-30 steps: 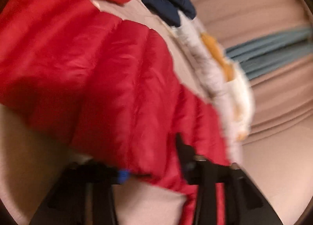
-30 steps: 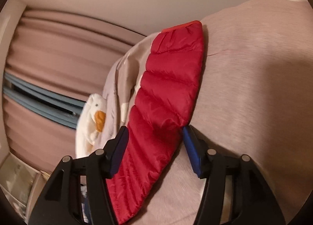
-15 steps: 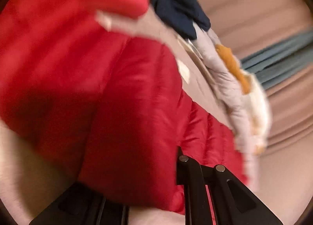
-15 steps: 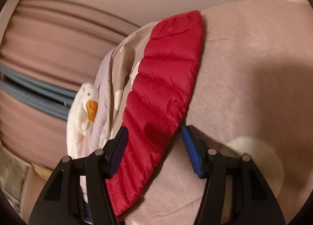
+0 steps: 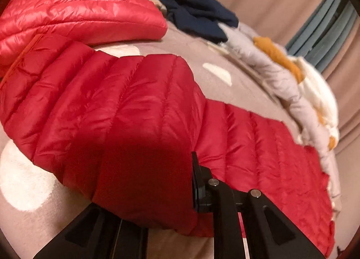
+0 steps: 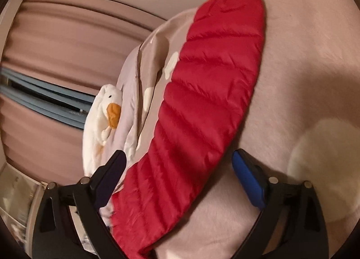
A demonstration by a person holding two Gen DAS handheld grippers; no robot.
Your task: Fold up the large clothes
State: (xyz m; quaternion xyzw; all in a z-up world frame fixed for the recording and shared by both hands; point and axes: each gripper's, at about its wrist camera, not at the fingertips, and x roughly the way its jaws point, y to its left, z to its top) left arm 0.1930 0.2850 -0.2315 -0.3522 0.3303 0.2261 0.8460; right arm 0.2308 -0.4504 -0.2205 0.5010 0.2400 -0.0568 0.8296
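Left gripper I see clamped on the red jacket, which lies spread over the blanket. Right gripper, jaws just spread wide, straddles the jacket's sleeve without touching; duck toy beside.

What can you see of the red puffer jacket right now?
The red puffer jacket is glossy, quilted in narrow padded channels. It lies spread on the pinkish blanket, one part folded over at the back. The left gripper is shut on its near edge. The right gripper has just opened; a long padded strip lies between its jaws, unpinched.
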